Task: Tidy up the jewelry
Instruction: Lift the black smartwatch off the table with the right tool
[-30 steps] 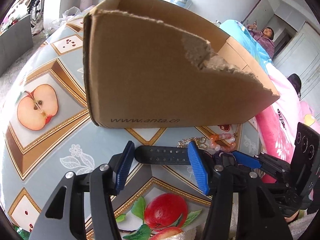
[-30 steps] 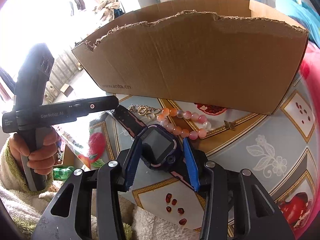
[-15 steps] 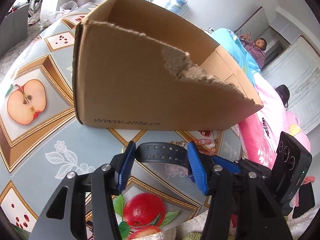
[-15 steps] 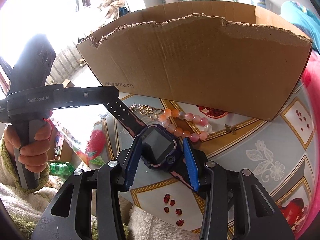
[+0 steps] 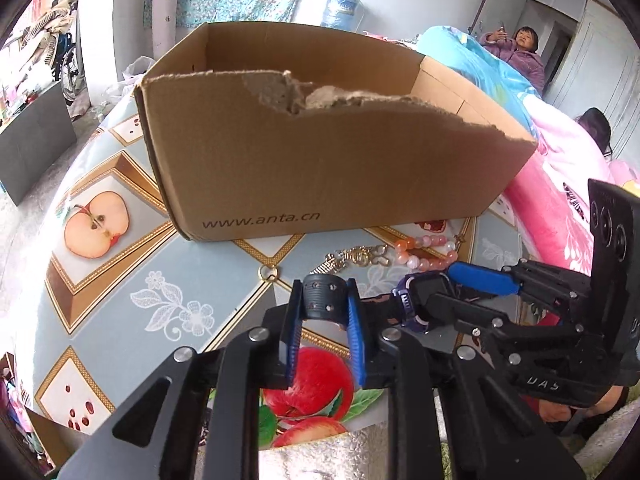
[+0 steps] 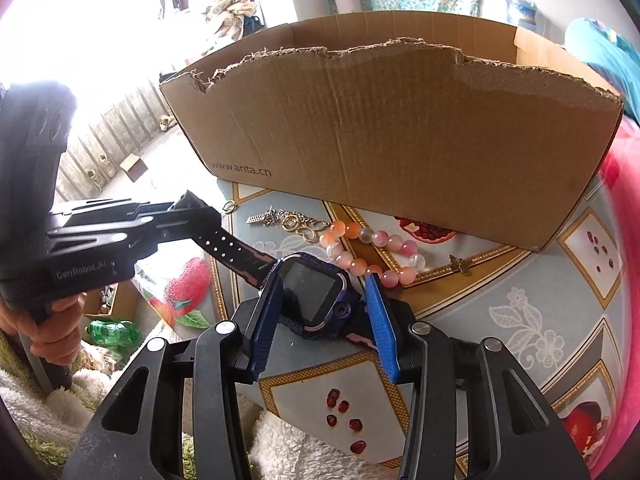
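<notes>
Now: watch (image 6: 316,296) body clamped in my right tool (image 6: 320,300), above bench (image 6: 520,320). Strap (image 5: 325,298) end pinched in my left tool (image 5: 324,304), whose jaws have just been closing from wide apart. Beads (image 6: 372,256) beside box (image 6: 400,140).

On the table (image 6: 552,320), the cardboard box (image 6: 400,140) stands behind the bead bracelet (image 6: 368,252) and chain (image 6: 292,220) (chain left of the beads); the smartwatch (image 6: 316,296) sits nearest.
</notes>
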